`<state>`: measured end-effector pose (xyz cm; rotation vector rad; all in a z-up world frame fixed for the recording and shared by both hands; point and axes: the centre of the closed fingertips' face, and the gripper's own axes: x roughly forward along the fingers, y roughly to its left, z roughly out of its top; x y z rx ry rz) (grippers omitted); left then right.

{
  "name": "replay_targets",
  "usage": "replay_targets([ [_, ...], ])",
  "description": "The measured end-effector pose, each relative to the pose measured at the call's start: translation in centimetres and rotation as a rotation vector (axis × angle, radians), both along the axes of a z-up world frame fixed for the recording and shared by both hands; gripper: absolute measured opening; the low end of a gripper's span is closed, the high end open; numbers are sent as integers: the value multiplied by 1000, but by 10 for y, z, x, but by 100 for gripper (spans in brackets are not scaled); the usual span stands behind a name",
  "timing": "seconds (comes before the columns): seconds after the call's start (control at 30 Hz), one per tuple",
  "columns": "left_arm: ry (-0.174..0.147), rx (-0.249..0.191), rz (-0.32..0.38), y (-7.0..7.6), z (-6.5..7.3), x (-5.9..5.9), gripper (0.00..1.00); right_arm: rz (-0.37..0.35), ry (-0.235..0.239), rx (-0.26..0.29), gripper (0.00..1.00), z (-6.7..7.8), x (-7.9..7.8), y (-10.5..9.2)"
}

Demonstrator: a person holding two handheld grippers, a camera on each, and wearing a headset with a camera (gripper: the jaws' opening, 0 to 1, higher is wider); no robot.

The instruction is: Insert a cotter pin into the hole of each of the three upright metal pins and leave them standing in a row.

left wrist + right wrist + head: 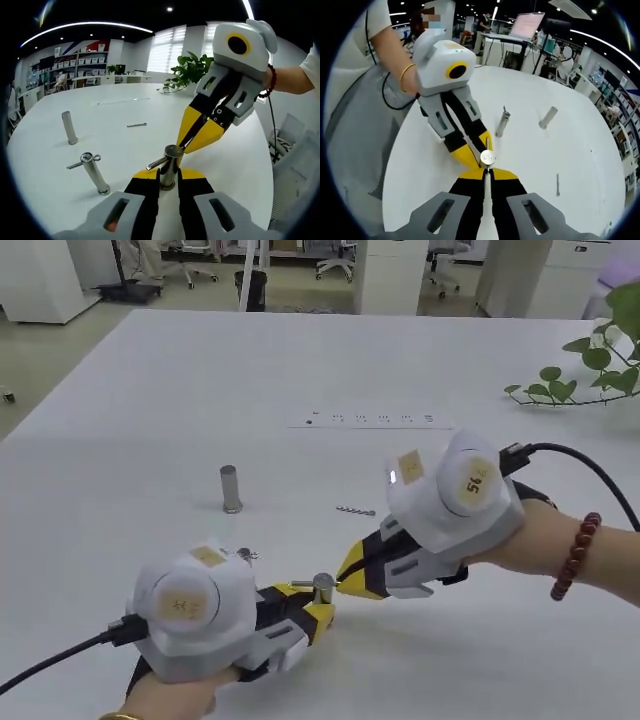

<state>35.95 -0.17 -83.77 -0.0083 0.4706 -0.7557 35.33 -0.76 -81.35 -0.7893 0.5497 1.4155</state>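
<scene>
Left hand-held gripper (322,610) clamps silvery upright metal pin (172,161), right hand-held gripper (343,585) pinching its thin cotter pin (155,163).

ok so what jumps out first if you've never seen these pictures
The two tools meeting nose to nose on the near side of the white table: the left tool clamps an upright metal pin while the right tool holds a cotter pin through its top. Behind them stand a fitted pin and a bare pin, with a spare cotter pin lying loose.
</scene>
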Motion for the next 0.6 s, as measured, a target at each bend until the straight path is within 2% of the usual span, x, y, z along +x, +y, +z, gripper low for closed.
replay_targets([
  [0.23, 10, 12, -4, 0, 0, 0, 12, -10, 1, 6, 5, 0, 0, -1],
  [0.33, 15, 31, -10, -1, 0, 1, 13, -24, 12, 23, 12, 1, -1, 1],
  [0.4, 10, 38, -10, 1, 2, 2, 18, -37, 18, 21, 17, -1, -1, 0],
  [0.47, 13, 43, -11, 2, 2, 3, 26, -39, 18, 26, 17, -1, -2, -1],
  [0.53, 16, 64, -18, 4, 2, 3, 31, -62, 47, 58, 18, 2, -3, 1],
  [0.6, 17, 65, -25, 5, 4, 1, 32, -87, 72, 85, 20, 4, -3, 2],
])
